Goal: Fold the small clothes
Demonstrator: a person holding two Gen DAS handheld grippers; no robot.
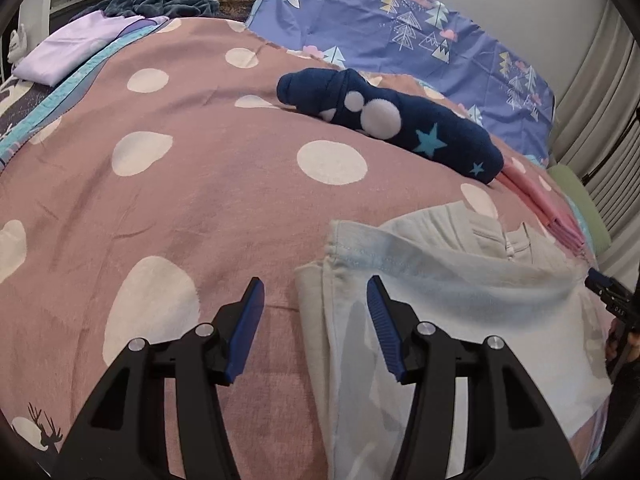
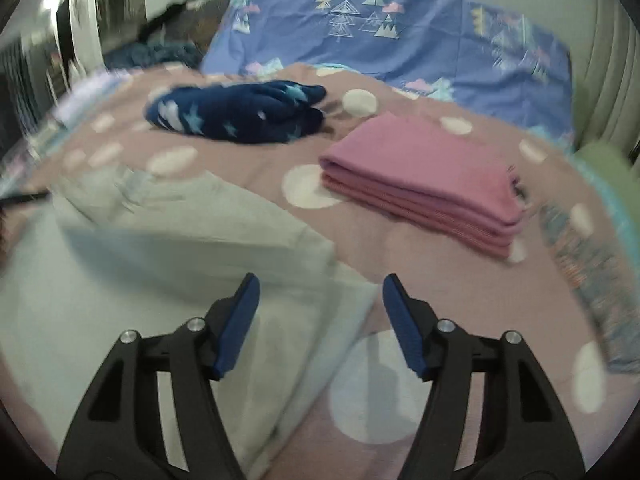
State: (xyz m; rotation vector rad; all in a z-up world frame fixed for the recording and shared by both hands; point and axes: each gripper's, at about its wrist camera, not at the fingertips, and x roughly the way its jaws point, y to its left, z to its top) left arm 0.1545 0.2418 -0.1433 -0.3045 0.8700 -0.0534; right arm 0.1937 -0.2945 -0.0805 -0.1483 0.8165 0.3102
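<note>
Left wrist view, left to right. A lilac cloth (image 1: 60, 54) lies at the far left edge of the bed, with a dark teal blanket (image 1: 160, 2) bunched behind it. The pink polka-dot bedspread (image 1: 200, 200) covers the working surface. The left gripper (image 1: 315, 300) hangs low over it with its jaws spread wide and nothing between them; its left finger sits over bare bedspread, its right finger over the edge of the pale grey garment (image 1: 440, 300). That garment lies partly folded at the right of the view, a stitched hem running across its upper part. Beyond it, a navy star-patterned garment (image 1: 400, 124) rests bundled near the blue tree-print pillow (image 1: 400, 28). The edge of a folded pink garment (image 1: 540, 204) shows just past the navy bundle. The tip of the other gripper shows at the far right edge.

Right wrist view, left to right; this picture is blurred. The pale grey garment (image 2: 180, 248) occupies the lower left. The right gripper (image 2: 321, 292) is released, jaws apart and empty, straddling the garment's right edge. The navy bundle (image 2: 240, 114) sits behind, apart from the grey garment. The folded pink garment (image 2: 420, 176) lies as a neat stack to the right.
</note>
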